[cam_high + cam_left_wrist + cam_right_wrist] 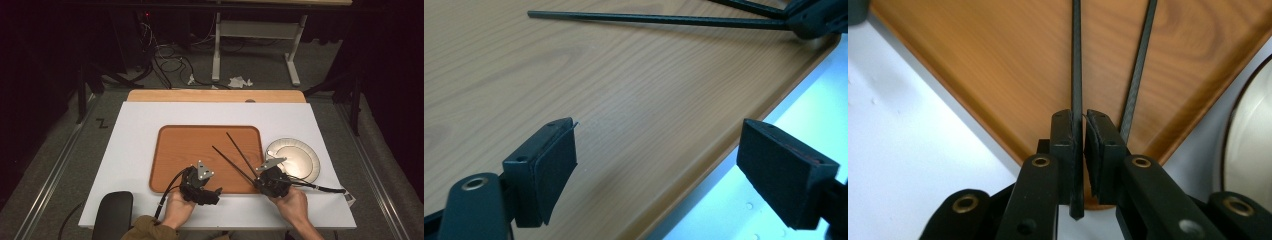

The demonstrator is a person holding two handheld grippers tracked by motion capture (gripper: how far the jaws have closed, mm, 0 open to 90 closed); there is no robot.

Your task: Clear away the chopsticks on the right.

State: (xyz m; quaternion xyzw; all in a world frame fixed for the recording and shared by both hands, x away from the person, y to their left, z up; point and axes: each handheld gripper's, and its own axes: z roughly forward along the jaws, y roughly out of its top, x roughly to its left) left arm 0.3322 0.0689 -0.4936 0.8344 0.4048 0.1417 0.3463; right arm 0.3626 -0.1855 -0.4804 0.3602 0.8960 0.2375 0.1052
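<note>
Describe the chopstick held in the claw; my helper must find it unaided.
Find the wooden rectangular tray on the white table. At its near right corner the right claw pinches one thin black chopstick. The second black chopstick beside it passes outside the pads, ungripped.

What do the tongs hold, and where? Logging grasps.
Right tongs pinch one black chopstick near its butt end; the second lies beside. Left tongs hold nothing.

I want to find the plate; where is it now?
In the high view the plate lies on the white table, right of the wooden tray, just beyond the right hand-held gripper.
</note>
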